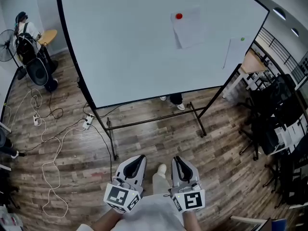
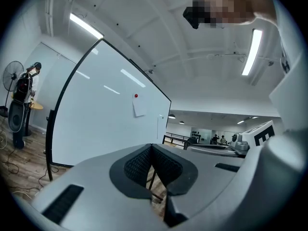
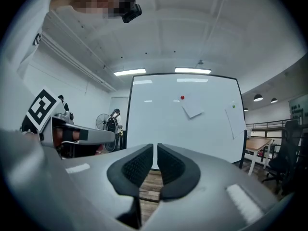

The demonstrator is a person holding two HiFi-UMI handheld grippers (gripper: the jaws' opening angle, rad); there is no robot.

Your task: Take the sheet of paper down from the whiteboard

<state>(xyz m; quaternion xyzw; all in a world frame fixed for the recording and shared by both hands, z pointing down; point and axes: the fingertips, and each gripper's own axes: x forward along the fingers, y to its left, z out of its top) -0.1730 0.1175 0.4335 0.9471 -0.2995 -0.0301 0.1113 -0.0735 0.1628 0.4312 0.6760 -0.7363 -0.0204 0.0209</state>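
Open floor (image 1: 159, 143) runs straight from me to the whiteboard (image 1: 125, 47); loose cables (image 1: 57, 146) (left side) and black chairs (image 1: 269, 124) rightward flank it.

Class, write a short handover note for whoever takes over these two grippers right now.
Left gripper: shut, empty. Right gripper: jaws barely apart, empty. Both held low, well short of the whiteboard.
Sheet pinned by red magnet; a second sheet under a green magnet at the right edge.
Done: nothing. Left: approach, free a sheet, take it down.

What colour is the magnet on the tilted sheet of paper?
The magnet is red; the head view shows it best.
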